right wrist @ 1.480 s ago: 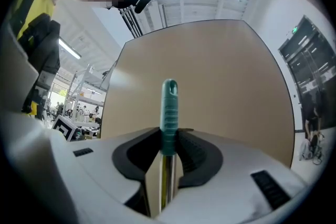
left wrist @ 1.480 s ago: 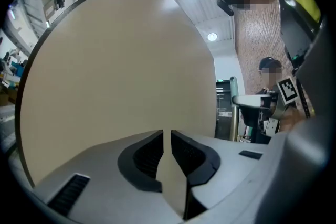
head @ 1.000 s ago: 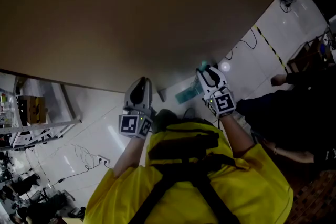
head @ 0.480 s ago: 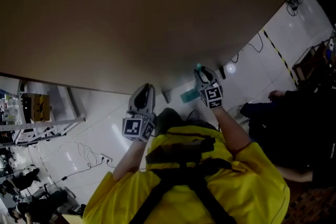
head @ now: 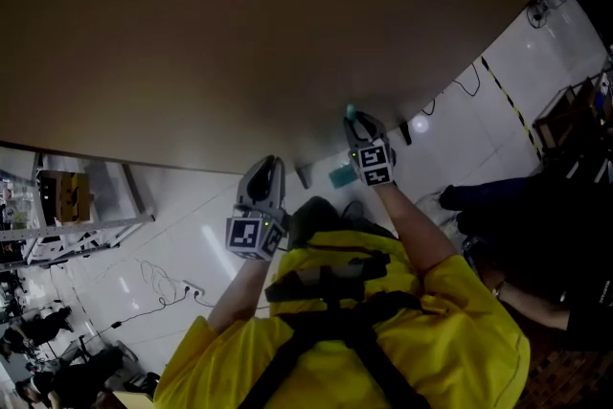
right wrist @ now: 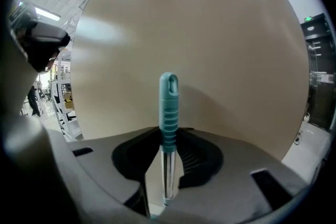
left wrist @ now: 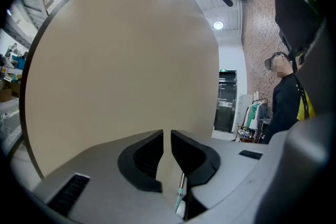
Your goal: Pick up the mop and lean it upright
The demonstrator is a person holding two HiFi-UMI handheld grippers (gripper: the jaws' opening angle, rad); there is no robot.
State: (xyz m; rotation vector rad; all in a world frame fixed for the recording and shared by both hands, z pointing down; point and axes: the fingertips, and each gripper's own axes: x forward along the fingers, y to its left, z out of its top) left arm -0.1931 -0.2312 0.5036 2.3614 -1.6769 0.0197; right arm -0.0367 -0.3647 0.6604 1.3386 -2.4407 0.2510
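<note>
The mop's teal ribbed handle (right wrist: 168, 107) stands upright between the pads of my right gripper (right wrist: 168, 136), which is shut on it; the metal pole (right wrist: 167, 176) runs down below the jaws. In the head view the right gripper (head: 352, 122) holds the handle tip (head: 350, 110) close against the beige wall (head: 239, 34), and the teal mop head (head: 340, 175) rests on the white floor at the wall's foot. My left gripper (head: 268, 164) hangs lower left, shut and holding nothing. In the left gripper view its jaws (left wrist: 166, 136) face the wall, with the mop pole (left wrist: 181, 194) glimpsed below them.
A person in dark clothes (head: 536, 206) is at the right, and another person (left wrist: 283, 97) stands beyond the wall's edge. Metal shelving (head: 67, 206) is at the left. Cables (head: 153, 287) and yellow-black tape (head: 498, 86) lie on the white floor.
My right gripper has carried the mop handle up and left, closer to the wall. The left gripper has barely shifted.
</note>
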